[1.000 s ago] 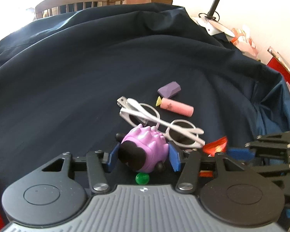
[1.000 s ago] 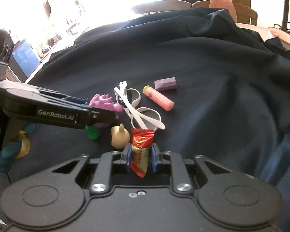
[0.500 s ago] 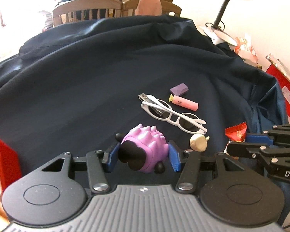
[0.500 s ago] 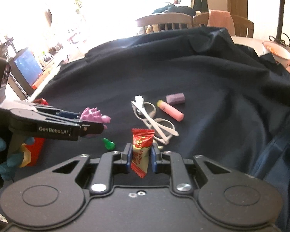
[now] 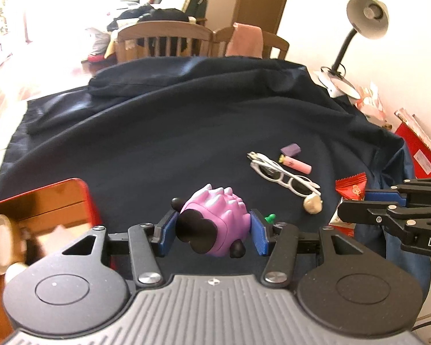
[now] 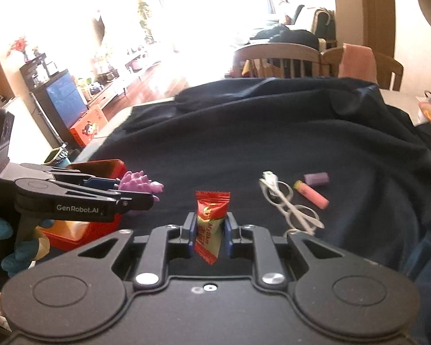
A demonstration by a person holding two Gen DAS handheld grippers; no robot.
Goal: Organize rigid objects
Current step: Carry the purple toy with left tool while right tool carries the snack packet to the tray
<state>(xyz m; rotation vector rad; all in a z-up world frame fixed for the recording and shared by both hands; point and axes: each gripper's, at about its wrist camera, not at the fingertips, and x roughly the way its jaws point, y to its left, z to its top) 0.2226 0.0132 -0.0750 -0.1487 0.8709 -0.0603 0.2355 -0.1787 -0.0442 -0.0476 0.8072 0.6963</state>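
Observation:
My left gripper [image 5: 212, 231] is shut on a purple spiky toy [image 5: 215, 224] with black feet, held above the dark cloth. The same toy [image 6: 138, 184] shows at the left gripper's tip in the right wrist view. My right gripper [image 6: 209, 230] is shut on a red candy wrapper [image 6: 211, 218], which also shows at the right edge as the wrapper [image 5: 352, 188]. On the cloth lie white sunglasses [image 5: 284, 175], a pink highlighter [image 5: 297, 164], a purple eraser [image 5: 290, 149], a cream figurine [image 5: 312, 202] and a green piece [image 5: 270, 217].
A red box [image 5: 43, 201] with an orange inside stands at the near left, also seen as the red box [image 6: 100, 169]. The dark blue cloth [image 5: 158, 132] covers the table. Wooden chairs [image 5: 163, 37] stand behind it, a desk lamp [image 5: 359, 28] at the far right.
Both grippers rose and drew back from the cluster of objects, each keeping its hold. The red box came into view at the left. The objects on the cloth look smaller and farther.

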